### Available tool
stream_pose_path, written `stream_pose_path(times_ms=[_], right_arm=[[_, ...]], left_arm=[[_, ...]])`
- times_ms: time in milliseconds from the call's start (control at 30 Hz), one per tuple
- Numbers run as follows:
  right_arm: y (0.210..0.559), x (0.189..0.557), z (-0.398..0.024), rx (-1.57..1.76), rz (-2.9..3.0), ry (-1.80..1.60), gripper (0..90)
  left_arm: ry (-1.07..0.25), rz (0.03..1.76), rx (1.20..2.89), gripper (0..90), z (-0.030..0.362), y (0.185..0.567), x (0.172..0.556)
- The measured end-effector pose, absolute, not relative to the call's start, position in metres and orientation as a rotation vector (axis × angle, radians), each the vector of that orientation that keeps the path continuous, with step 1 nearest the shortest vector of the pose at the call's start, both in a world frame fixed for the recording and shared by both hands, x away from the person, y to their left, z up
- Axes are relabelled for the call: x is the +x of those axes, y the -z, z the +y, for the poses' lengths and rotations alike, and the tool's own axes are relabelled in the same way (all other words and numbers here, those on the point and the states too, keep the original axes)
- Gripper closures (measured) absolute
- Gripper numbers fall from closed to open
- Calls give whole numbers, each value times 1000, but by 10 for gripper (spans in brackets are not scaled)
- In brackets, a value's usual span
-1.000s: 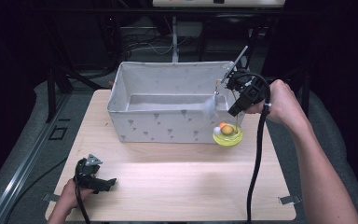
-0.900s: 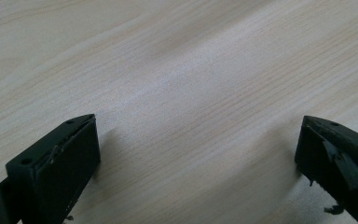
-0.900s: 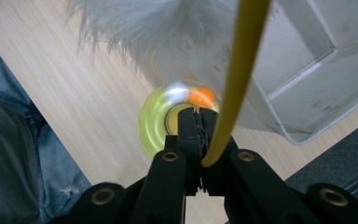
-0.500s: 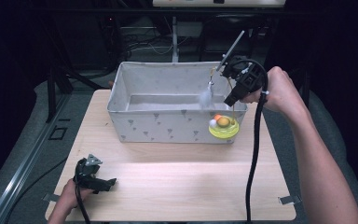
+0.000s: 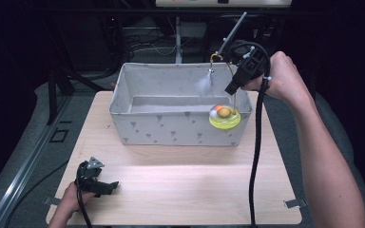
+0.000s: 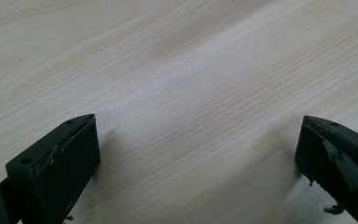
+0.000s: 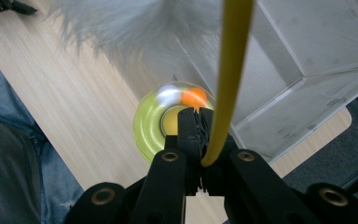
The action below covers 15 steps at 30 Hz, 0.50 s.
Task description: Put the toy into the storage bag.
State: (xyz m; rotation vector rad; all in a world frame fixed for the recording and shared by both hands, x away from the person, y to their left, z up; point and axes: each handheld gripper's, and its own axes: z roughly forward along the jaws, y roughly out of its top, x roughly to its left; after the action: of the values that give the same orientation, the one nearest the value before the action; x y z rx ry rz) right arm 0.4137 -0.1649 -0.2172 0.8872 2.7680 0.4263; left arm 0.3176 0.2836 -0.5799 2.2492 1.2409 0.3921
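A cat toy hangs in the air: a yellow-green disc [image 5: 225, 123] carrying an orange ball and a white ball, a thin yellow wire arch [image 5: 233, 97], and a grey feather [image 5: 204, 85] dangling from it. My right gripper [image 5: 231, 88] is shut on the wire and holds the toy over the front right corner of the grey fabric bin [image 5: 171, 128]. In the right gripper view the jaws [image 7: 196, 119] pinch the wire [image 7: 230, 70] above the disc [image 7: 147, 126], with the feather [image 7: 121, 23] at the top. My left gripper [image 5: 110, 185] rests open on the table, its jaws [image 6: 198, 154] wide apart over bare wood.
The wooden table [image 5: 185, 190] stretches in front of the bin. The bin's inside [image 7: 317, 42] looks empty where I see it. A metal rod [image 5: 233, 26] slants up behind the bin. Dark floor and cables surround the table.
My right gripper has raised the toy from beside the bin's front right corner up over the bin's rim, moving back and slightly left. The left gripper has stayed still.
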Motion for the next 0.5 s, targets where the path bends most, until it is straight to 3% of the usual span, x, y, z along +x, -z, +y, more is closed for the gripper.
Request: stream_pose_path(times_ms=[500], right_arm=[[199,429,-163,925,2722,-458,880]], left_arm=[[-392,1240,2250,0,284,580,318]])
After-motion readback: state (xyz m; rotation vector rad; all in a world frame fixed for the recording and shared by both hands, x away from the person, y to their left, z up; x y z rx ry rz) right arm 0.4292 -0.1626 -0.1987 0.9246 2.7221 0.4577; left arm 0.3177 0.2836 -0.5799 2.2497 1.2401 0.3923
